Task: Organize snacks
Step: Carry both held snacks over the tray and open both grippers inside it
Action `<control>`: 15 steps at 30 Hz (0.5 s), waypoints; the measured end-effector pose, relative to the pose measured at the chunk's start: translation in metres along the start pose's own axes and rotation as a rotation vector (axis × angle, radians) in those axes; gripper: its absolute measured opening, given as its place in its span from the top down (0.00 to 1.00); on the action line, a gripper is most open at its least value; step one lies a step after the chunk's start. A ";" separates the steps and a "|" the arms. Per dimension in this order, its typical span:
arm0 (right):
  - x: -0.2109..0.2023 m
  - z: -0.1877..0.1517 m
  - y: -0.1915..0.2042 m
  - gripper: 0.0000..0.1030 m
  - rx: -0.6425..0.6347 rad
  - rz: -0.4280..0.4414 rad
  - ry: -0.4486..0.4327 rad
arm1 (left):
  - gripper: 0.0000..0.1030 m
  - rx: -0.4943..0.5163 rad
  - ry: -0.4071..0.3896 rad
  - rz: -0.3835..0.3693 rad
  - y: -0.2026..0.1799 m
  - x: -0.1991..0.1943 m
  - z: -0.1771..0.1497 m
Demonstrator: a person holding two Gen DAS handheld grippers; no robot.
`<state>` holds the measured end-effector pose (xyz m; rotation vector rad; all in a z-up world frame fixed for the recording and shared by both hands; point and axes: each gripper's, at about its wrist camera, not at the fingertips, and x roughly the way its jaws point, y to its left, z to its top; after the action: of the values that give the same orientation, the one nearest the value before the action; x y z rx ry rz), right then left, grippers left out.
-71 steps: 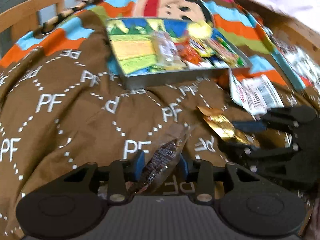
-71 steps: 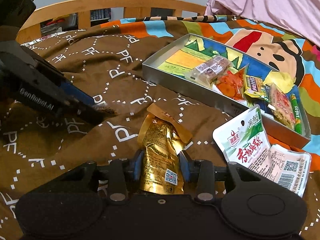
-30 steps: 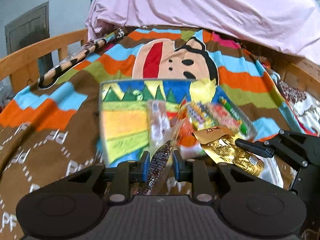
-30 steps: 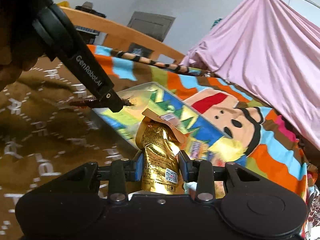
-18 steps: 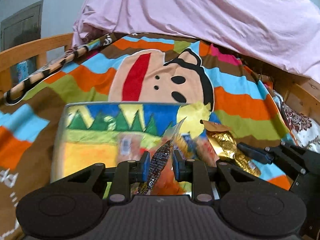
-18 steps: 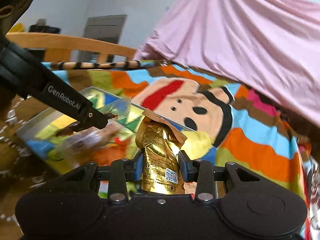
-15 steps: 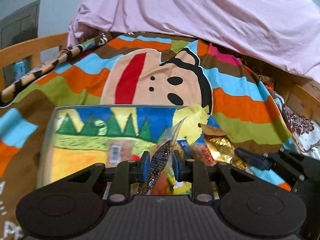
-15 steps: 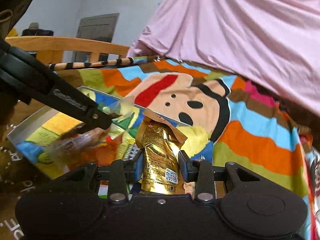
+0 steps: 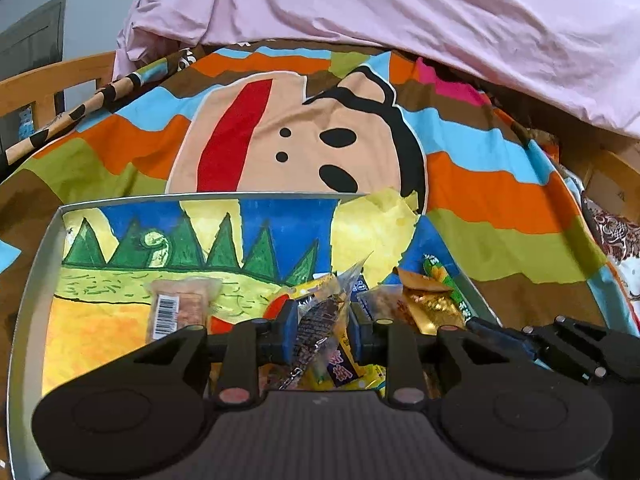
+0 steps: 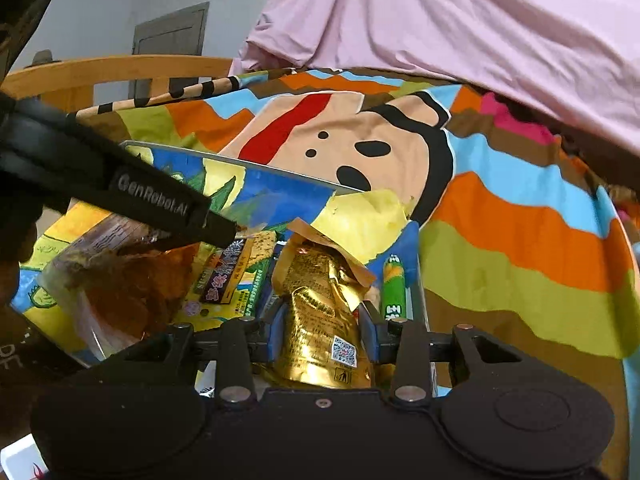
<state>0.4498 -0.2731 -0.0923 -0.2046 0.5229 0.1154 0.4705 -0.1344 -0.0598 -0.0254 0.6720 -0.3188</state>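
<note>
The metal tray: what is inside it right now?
The metal tray has a painted landscape liner, a clear barcoded pack and a heap of snacks including a green stick. The black gripper bodies hide the near part of the heap.

A striped blanket (image 9: 500, 200) with a cartoon face (image 9: 304, 140) covers the bed. Pink fabric (image 9: 400, 8) hangs over its far edge. A wooden bed rail (image 10: 120, 68) runs along the left edge, with a grey door (image 10: 172, 32) beyond.

- One tray (image 9: 36, 264)
- Two grippers: left (image 9: 320, 330), right (image 10: 324, 330)
- One gold pouch (image 10: 320, 312)
- One dark packet (image 9: 316, 326)
- One barcoded bar (image 9: 178, 308)
- One green stick (image 10: 394, 286)
</note>
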 end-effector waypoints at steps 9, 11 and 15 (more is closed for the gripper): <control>-0.002 0.001 -0.007 0.47 0.043 0.027 0.015 | 0.50 -0.039 -0.003 -0.017 0.000 -0.003 -0.002; -0.004 0.002 -0.007 0.35 0.049 0.035 0.009 | 0.40 -0.048 -0.013 -0.016 0.001 -0.007 -0.004; -0.009 0.003 -0.009 0.26 0.058 0.041 -0.001 | 0.30 -0.082 -0.038 -0.025 0.007 -0.016 -0.006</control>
<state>0.4447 -0.2814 -0.0836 -0.1368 0.5286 0.1405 0.4569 -0.1221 -0.0561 -0.1179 0.6471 -0.3135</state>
